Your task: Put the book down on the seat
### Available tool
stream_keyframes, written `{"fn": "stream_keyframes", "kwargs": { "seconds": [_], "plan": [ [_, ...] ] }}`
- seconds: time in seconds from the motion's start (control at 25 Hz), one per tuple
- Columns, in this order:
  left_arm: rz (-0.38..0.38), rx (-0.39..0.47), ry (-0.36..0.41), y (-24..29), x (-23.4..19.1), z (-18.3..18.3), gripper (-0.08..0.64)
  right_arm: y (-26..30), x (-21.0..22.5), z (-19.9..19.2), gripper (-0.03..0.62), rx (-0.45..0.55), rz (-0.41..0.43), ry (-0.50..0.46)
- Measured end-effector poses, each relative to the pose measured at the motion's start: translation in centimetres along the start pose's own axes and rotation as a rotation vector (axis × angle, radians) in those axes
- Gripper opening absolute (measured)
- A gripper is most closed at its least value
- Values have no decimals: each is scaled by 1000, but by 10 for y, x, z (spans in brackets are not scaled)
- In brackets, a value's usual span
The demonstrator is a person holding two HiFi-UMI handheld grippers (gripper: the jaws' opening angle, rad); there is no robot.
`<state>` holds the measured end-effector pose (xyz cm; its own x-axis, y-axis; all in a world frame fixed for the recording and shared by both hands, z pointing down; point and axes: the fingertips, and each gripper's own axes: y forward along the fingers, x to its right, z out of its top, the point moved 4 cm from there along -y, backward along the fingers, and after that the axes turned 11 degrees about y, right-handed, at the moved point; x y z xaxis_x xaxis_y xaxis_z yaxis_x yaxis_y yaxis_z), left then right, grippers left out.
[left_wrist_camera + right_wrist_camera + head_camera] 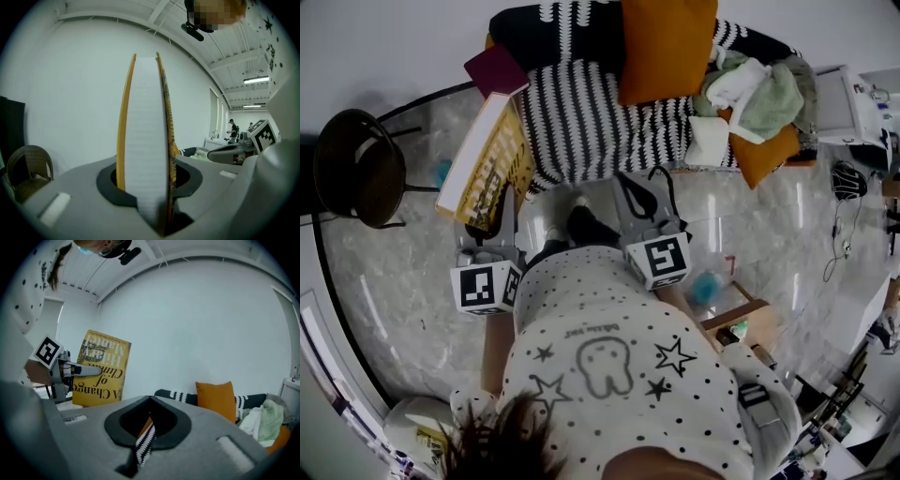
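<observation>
In the head view, the large yellow hardback book (483, 159) stood upright over the pale marbled floor (403, 272), to the left of the sofa seat covered in a black-and-white striped knitted throw (581, 122), and had not yet reached it. The left gripper (486, 230) held the book by its lower edge, while the right gripper (637, 202) hung near the seat's front edge, apart from the book. An orange square cushion (666, 47) and a small maroon book (497, 67) sat on the far part of the seat, so the bare striped stretch between them and the front edge looked like the best landing spot. In the left gripper view, the fingers (185, 180) pinched the hardback, its white page block (145, 131) rising straight up between them. With such a low grip, tipping the book flat before letting go would probably stop it toppling. In the right gripper view, the fingers (176, 420) were pressed almost together and seemed to pinch nothing, only a sliver of the striped throw showing through the slit. The yellow cover stood to the left. That free gripper could steady the top edge as the book went down.
</observation>
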<state>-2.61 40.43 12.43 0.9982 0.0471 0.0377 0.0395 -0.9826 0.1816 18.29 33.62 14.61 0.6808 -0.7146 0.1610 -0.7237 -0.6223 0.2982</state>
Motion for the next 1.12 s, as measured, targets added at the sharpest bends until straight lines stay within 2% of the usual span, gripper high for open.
{"fn": "stream_keyframes", "kwargs": {
  "seconds": [0.24,0.4,0.56,0.84,1.12],
  "plan": [
    [64,8,34,26,-1,11,146,10,33,9,2,4,29,-8],
    [126,24,14,34,-6,13,146,15,51,10,2,9,51,-19],
    [165,27,27,37,-4,13,146,17,63,10,2,23,63,-22],
    [127,27,-27,50,11,13,146,24,73,13,2,26,54,-27],
    [64,43,-43,76,13,18,146,38,78,21,2,32,25,-31]
  ]
}}
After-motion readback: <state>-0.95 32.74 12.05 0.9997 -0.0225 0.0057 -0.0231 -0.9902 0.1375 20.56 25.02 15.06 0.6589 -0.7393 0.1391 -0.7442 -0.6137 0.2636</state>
